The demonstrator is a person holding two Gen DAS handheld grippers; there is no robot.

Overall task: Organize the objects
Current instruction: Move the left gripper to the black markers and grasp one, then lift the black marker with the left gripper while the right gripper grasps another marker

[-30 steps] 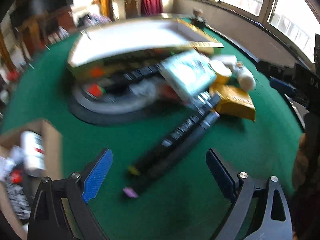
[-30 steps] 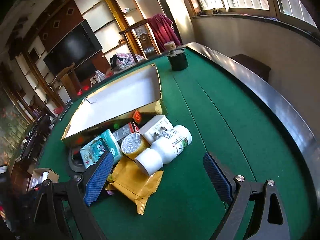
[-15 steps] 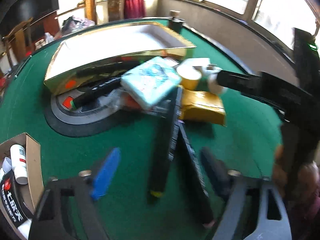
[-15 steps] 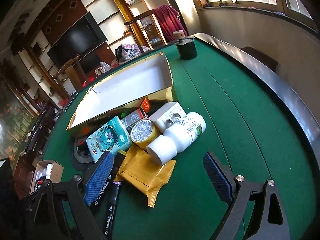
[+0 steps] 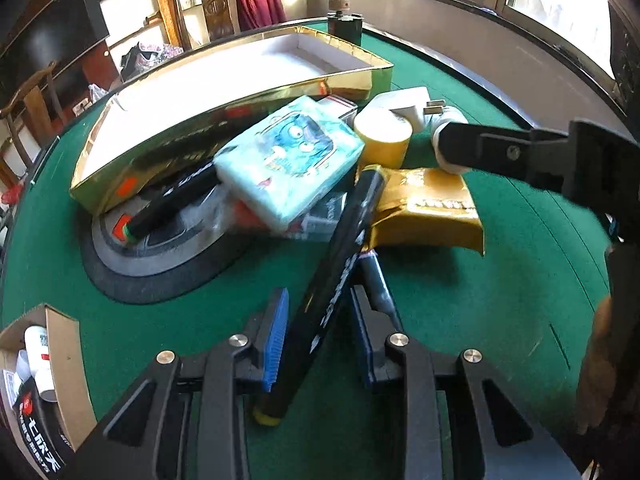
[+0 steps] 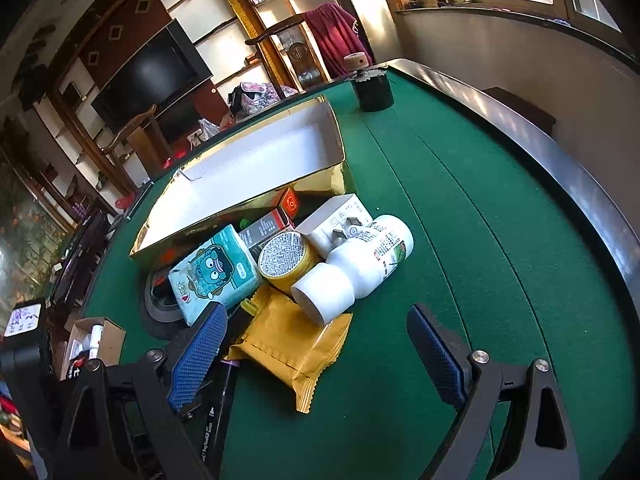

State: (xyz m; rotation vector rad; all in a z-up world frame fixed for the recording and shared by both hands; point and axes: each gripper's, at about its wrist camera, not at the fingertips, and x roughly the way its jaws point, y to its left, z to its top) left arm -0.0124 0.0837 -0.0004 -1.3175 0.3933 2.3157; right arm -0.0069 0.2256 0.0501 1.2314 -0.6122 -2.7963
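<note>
- The left gripper [image 5: 320,336] is closed around a long black marker [image 5: 332,280], low in the centre of the left wrist view; its yellow end pokes out behind the blue pads.
- The far tip of the marker leans on the pile, near the gold packet [image 5: 424,208] and the teal tissue pack [image 5: 288,164]. I think it is best to lift it straight up first, so that it does not drag these.
- A second dark pen [image 5: 378,284] lies just beside the right finger; the lift should not catch it.
- The right gripper [image 6: 316,356] is spread wide and holds nothing; it hangs above the gold packet and the white bottle [image 6: 356,264].
- The gold box [image 6: 256,176], in the upper middle of the frame, shows a white inside with nothing in it.
- The small cardboard box [image 5: 60,360], at the lower left, already holds a white tube and some dark packs.
- Probably the marker goes into one of these boxes; which one, I cannot tell.
</note>
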